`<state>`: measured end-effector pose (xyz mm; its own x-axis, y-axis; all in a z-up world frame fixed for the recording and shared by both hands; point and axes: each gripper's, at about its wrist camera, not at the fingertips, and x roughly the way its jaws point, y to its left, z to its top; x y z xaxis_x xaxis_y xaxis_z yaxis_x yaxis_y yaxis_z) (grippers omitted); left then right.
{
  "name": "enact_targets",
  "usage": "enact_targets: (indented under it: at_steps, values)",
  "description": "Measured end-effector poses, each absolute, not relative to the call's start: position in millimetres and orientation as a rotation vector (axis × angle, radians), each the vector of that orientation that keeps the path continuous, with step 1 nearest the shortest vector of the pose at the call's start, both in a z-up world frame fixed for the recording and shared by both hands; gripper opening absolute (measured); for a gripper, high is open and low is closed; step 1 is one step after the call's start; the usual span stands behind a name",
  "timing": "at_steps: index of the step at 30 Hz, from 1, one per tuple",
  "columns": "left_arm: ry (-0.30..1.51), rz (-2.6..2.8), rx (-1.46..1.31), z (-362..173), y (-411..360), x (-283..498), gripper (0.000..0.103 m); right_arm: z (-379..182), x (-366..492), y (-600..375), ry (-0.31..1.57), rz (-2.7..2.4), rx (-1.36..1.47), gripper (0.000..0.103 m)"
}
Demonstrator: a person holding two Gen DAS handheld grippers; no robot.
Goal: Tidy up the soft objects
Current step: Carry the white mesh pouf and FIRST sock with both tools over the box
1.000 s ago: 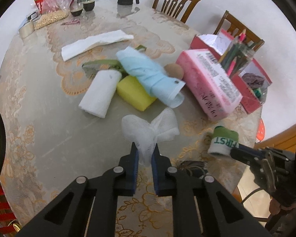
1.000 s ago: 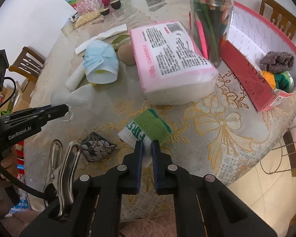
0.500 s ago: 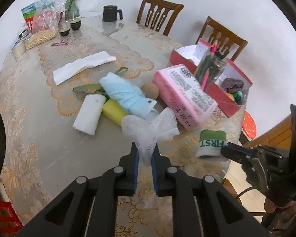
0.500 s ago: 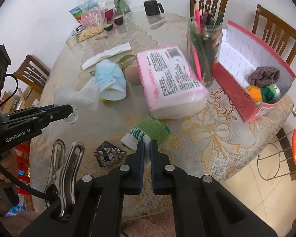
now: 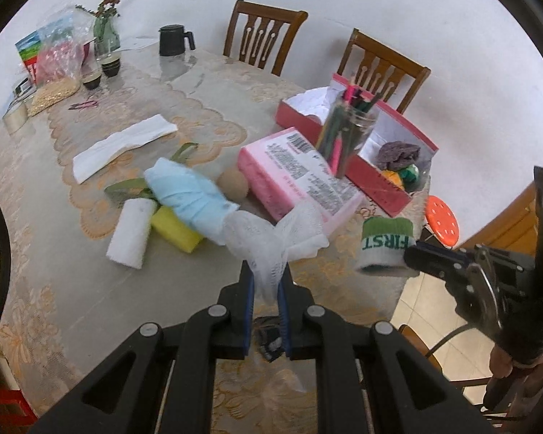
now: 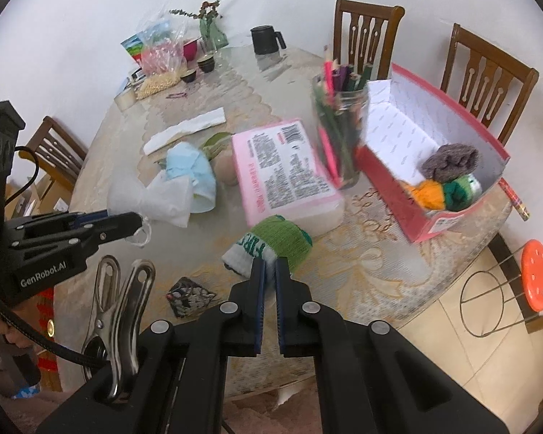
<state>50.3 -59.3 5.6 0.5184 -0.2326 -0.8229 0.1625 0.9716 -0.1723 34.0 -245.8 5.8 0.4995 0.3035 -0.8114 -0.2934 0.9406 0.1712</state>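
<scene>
Left wrist fisheye showed the left gripper (image 5: pixel 265 282) clamped on a white mesh bath pouf (image 5: pixel 271 238), which it held up above the lace-patterned tablecloth (image 5: pixel 54 271). At the right of that view the right gripper (image 5: pixel 416 256) pinched a green and white wristband (image 5: pixel 385 244) printed FIRST, raised over the table edge. From the right wrist view the same wristband (image 6: pixel 268 246) sat between that gripper's closed blue pads (image 6: pixel 259 282), and the left gripper (image 6: pixel 126 222) carried the pouf (image 6: pixel 152 199) at the left. On the table lay a blue cloth bundle (image 5: pixel 192 191), a yellow sponge (image 5: pixel 175 229), a rolled white towel (image 5: pixel 132 233), a tan ball (image 5: pixel 232 184) and a pink tissue pack (image 5: pixel 297 177). Behind the pack stood a jar of coloured pencils (image 6: pixel 338 126), just beside a red cardboard box (image 6: pixel 391 177) holding a grey knit piece (image 6: pixel 450 157), an orange item (image 6: pixel 429 195) and a green one (image 6: pixel 459 188)
</scene>
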Motion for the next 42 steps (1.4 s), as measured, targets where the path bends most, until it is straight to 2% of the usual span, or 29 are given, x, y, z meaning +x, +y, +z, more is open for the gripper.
enact_targets:
  at_steps: [22, 42]
  values:
    - [0.990, -0.353, -0.025, 19, -149, 85, 0.012, 24, 68, -321, 0.944, 0.281, 0.032, 0.006]
    - [0.987, -0.364, -0.020, 22, -230, 144, 0.012, 31, 135, -385, 0.919, 0.303, -0.021, 0.006]
